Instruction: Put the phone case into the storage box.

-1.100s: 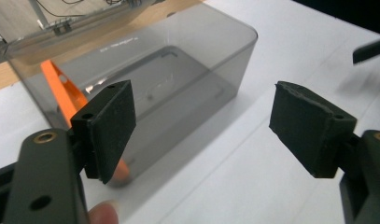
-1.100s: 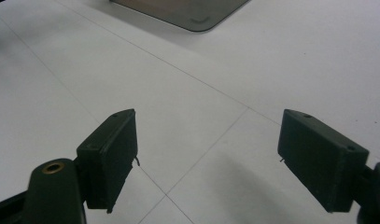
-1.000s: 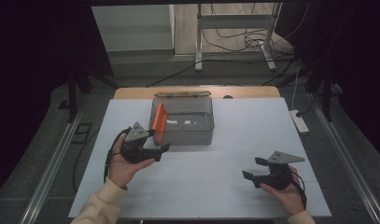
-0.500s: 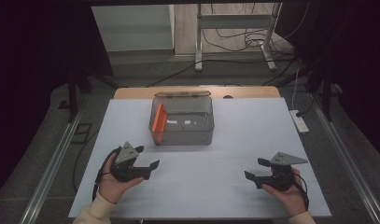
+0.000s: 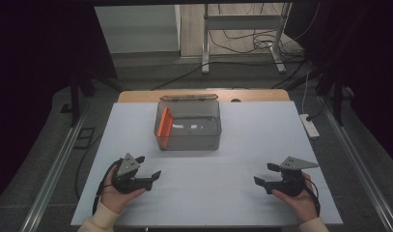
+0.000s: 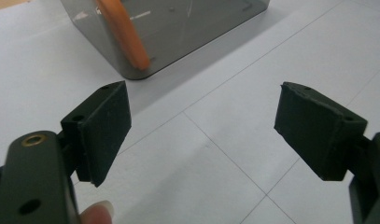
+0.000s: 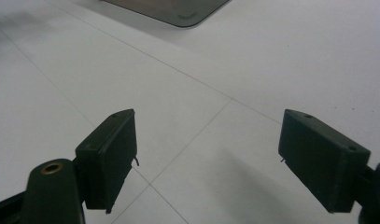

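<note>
Left gripper now withdrawn from grey bin, low over surface, spread, empty. Orange lid leans inside bin's left wall, ahead of left gripper. Right gripper spread, farther off.

This looks like a lab or test room rigged for recording. A white gridded sheet covers a wooden table flanked by metal floor rails. Beyond the table, far ahead of the gripper fingers, loose black cables trail across a grey floor around a metal stand (a white power strip lies alongside), with dark surroundings.
</note>
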`<move>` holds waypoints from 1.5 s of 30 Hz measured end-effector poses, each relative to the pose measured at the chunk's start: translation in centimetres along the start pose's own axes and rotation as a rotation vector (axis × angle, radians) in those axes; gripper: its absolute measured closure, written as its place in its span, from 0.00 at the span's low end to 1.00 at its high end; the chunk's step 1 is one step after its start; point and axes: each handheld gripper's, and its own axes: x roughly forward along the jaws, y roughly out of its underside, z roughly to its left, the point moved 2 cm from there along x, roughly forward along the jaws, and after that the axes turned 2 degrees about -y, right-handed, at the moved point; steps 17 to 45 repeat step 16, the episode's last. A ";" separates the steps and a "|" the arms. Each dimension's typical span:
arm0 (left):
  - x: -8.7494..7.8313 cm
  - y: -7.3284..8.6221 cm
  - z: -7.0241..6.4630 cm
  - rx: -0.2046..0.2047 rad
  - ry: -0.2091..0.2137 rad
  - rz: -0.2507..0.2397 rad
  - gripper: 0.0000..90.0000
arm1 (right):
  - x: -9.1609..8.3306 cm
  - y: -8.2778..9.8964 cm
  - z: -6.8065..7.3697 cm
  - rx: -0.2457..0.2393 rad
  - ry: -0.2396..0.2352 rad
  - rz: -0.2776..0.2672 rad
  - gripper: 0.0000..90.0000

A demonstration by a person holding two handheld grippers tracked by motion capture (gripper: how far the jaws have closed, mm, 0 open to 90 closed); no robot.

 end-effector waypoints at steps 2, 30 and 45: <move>0.1 0.0 0.0 0.002 -0.007 0.001 0.21 | -0.1 0.0 -0.1 0.000 0.001 0.000 0.22; 0.0 0.0 0.3 -0.004 -0.006 -0.010 0.20 | 0.0 0.1 -0.1 0.001 0.004 0.006 0.22; 0.0 0.0 0.3 -0.004 -0.006 -0.010 0.20 | 0.0 0.1 -0.1 0.001 0.004 0.006 0.22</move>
